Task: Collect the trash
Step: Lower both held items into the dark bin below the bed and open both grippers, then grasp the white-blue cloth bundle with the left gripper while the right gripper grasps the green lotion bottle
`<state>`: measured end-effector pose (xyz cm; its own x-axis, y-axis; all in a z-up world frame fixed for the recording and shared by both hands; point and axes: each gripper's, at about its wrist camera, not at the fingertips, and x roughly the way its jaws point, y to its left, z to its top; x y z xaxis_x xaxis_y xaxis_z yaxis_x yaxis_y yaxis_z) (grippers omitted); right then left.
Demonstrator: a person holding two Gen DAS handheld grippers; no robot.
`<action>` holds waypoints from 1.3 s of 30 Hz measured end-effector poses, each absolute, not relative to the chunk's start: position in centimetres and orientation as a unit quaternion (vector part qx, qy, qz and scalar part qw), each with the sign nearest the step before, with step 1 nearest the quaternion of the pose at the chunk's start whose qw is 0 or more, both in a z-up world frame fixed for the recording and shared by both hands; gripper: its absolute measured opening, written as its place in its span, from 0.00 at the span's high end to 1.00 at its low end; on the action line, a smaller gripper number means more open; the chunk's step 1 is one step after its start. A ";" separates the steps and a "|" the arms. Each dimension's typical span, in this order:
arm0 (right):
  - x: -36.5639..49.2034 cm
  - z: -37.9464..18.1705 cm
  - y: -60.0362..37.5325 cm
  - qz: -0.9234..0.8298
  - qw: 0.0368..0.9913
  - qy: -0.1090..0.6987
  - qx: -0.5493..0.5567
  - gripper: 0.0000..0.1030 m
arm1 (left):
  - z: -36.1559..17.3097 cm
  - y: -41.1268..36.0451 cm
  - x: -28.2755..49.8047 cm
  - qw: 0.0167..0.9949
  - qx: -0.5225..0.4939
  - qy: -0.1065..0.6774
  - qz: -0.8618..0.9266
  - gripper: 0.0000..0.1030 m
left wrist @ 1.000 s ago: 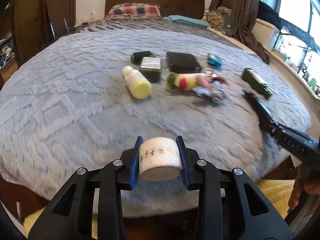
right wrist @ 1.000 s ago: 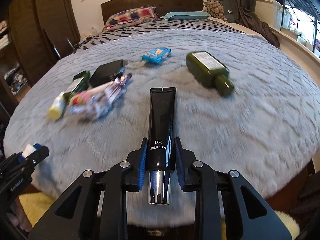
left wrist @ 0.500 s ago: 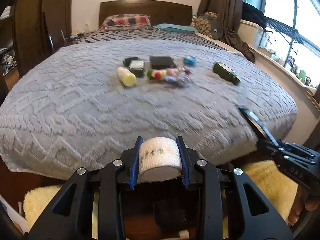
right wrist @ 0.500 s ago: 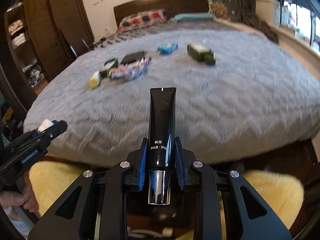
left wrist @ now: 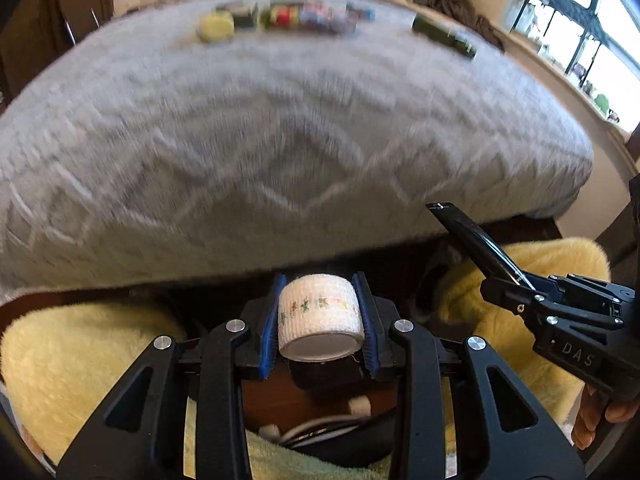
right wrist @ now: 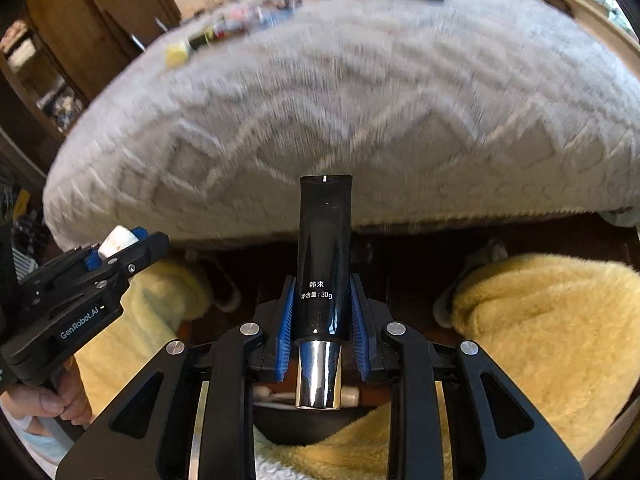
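Note:
My left gripper (left wrist: pixel 320 320) is shut on a white bandage roll (left wrist: pixel 320 324) and holds it below the foot of the bed, over a dark bin (left wrist: pixel 320 420). My right gripper (right wrist: pixel 323 320) is shut on a black tube (right wrist: pixel 324 256) with a chrome cap, also off the bed's front edge. The right gripper with the tube (left wrist: pixel 476 244) shows at the right of the left wrist view. The left gripper with the roll (right wrist: pixel 116 240) shows at the left of the right wrist view. More trash lies far back on the bed: a yellow bottle (left wrist: pixel 214 26), wrappers (left wrist: pixel 308 16) and a dark green bottle (left wrist: pixel 444 36).
The grey patterned bedspread (left wrist: pixel 280 140) fills the upper half of both views, blurred. The person's yellow fleece legs (left wrist: pixel 80 360) (right wrist: pixel 552 340) flank the grippers. A window sill (left wrist: pixel 580 80) runs along the right. A brown wardrobe (right wrist: pixel 80 20) stands left.
Both grippers have pulled back and down from over the bed to below its front edge, each still holding its item. The trash on the bed now lies far away.

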<state>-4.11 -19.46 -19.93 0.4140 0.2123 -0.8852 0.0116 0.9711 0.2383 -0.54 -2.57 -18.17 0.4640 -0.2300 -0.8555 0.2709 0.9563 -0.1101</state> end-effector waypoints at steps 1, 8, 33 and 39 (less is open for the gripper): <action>-4.0 -20.7 -19.4 0.060 0.829 0.546 0.105 0.74 | -19.0 -2.7 -0.3 0.851 0.025 0.505 -0.144 0.69; -2.4 -25.2 -19.2 0.055 0.799 0.588 0.112 0.74 | -24.5 -4.0 1.0 0.814 0.044 0.558 -0.157 0.69; 0.9 -29.7 -21.0 0.025 0.786 0.600 0.147 0.54 | -30.3 -4.5 2.5 0.775 0.040 0.611 -0.157 0.40; 0.7 -26.6 -22.2 -0.002 0.814 0.568 0.126 0.28 | -27.6 -3.6 2.6 0.797 0.039 0.585 -0.149 0.22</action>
